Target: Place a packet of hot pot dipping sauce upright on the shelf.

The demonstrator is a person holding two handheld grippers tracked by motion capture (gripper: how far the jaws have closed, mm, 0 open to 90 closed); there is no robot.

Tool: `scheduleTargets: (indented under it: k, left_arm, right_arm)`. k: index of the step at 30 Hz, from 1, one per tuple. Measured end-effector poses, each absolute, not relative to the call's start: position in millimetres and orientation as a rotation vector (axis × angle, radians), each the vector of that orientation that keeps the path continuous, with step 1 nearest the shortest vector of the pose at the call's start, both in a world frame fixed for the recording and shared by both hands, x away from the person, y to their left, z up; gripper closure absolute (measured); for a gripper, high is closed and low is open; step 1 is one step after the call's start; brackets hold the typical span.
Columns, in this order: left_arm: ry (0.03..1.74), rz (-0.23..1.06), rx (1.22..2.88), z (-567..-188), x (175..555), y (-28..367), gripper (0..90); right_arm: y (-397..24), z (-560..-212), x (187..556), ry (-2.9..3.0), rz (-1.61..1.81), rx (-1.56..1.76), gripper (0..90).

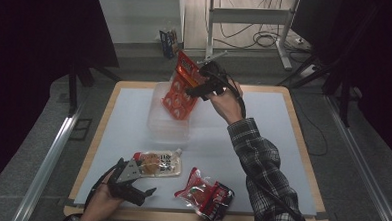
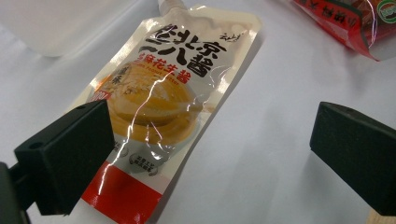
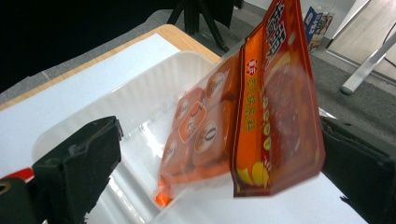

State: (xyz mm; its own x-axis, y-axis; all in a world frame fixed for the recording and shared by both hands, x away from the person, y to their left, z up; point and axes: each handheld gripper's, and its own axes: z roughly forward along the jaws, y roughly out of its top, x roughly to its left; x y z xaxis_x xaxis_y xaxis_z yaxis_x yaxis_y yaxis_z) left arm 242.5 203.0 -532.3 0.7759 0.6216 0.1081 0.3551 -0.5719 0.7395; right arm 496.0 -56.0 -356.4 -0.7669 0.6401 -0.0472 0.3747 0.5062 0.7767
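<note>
A red-orange snack bag (image 1: 181, 87) hangs tilted over a clear plastic tray (image 1: 168, 127) at the table's back middle. My right gripper (image 1: 194, 90) is at the bag's upper right side. In the right gripper view the bag (image 3: 252, 112) stands between the wide-apart jaws of my right gripper (image 3: 224, 140). Its edge lies by the right jaw, and the left jaw is well clear of it, so nothing presses on it. The bag's lower corner dips into the tray (image 3: 116, 102). At the front left, my left gripper (image 1: 148, 181) is open over a yellow-and-white sauce pouch (image 2: 163, 93).
A dark red packet (image 1: 208, 195) lies near the table's front edge, right of the sauce pouch (image 1: 159, 162). A white mat (image 1: 263, 118) covers the wooden table. Dark curtains flank both sides, and a desk frame with cables stands beyond the far edge.
</note>
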Motion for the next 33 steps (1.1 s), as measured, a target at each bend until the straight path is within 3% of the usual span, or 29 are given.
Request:
scheduleTargets:
  k: [33]
  left_arm:
    - [0.711, 0.485, 2.221, -533.8, 242.7, 203.3, 0.0]
  right_arm:
    - [-97.6, -404.5, 428.2, 2.485, 1.216, 0.748, 0.0]
